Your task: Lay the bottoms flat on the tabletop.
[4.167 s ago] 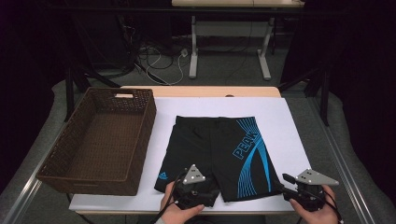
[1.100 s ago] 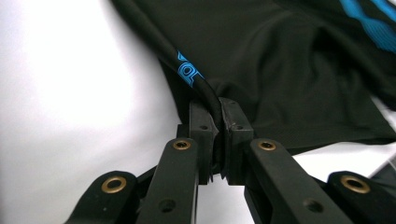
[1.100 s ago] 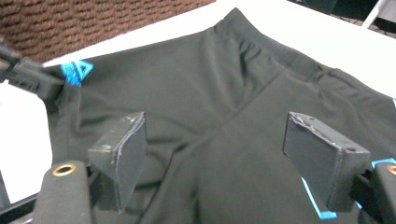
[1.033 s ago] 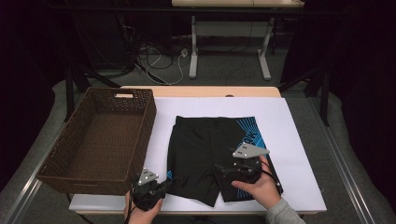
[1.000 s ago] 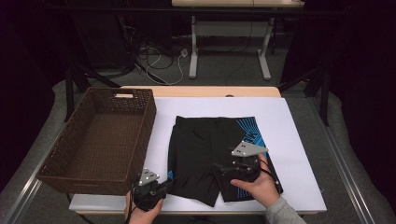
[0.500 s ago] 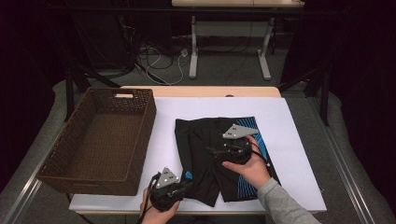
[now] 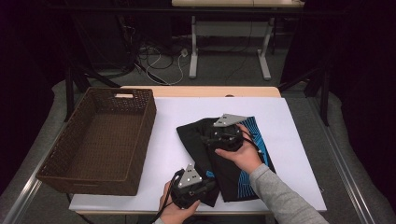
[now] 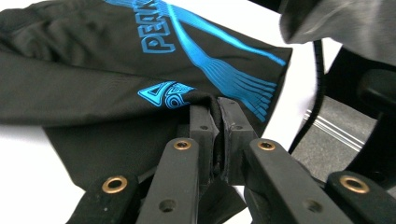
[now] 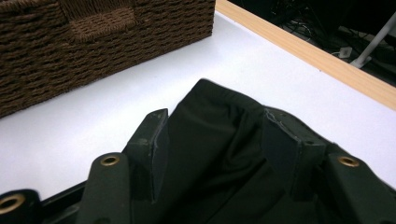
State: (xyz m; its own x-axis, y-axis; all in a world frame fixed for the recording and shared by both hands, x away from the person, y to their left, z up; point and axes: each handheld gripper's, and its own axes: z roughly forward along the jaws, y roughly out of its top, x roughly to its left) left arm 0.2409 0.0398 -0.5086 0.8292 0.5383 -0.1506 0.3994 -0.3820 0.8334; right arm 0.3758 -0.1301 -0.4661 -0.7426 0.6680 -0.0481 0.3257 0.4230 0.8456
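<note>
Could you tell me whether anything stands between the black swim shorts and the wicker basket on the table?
Nothing visible does. Between the shorts and the basket lies only bare white tabletop. The left gripper pinches the shorts' hem; the right gripper has its jaws apart over the fabric.

In the high view the right hand (image 7: 240, 151) and its gripper (image 7: 223, 135) cover the middle of the shorts (image 7: 233, 179), so the cloth under them is hidden. The lettering (image 8: 156, 39) is cut off by the top edge in the left gripper view. The sleeve (image 8: 345, 21) there is blurred. The basket (image 9: 93, 42) is cut off at the top and left in the right gripper view.
</note>
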